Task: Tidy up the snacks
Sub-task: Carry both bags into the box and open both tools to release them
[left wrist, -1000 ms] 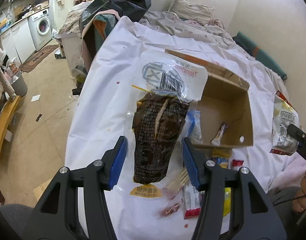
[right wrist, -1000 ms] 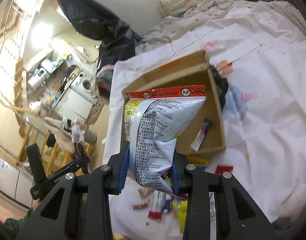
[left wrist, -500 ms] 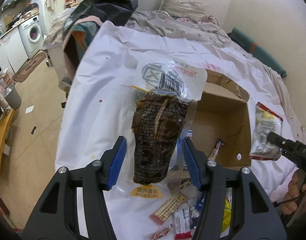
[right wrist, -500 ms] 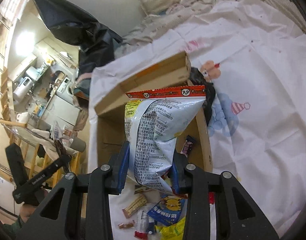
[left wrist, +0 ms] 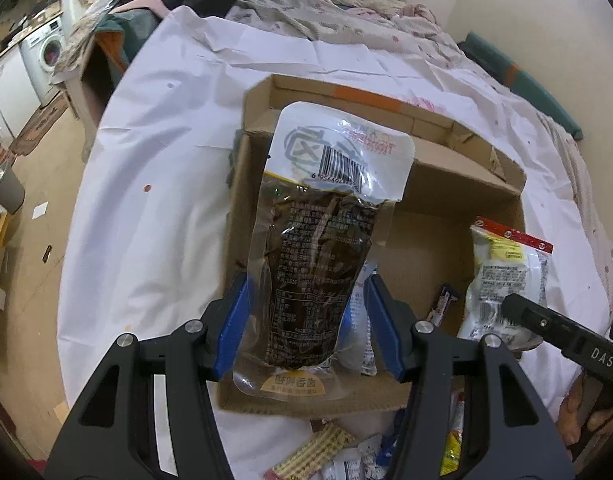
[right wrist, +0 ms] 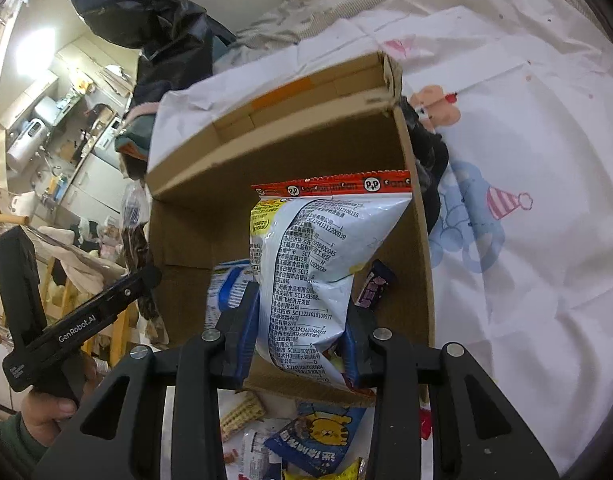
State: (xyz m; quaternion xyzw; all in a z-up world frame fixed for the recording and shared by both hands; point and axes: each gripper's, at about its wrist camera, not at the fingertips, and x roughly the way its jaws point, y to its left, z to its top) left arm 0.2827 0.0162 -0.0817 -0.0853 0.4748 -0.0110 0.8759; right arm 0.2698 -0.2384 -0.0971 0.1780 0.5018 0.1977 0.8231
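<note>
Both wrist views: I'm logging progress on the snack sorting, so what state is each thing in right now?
Left gripper: shut on the dark pouch.
Dark pouch: sealed, held over the box.
Right gripper: shut on the white bag.
White bag: sealed, held over the box.
Cardboard box: open, small snacks inside.

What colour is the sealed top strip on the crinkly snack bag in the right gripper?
Red-orange with round logos, on the white printed snack bag; clearest in the right wrist view.
</note>
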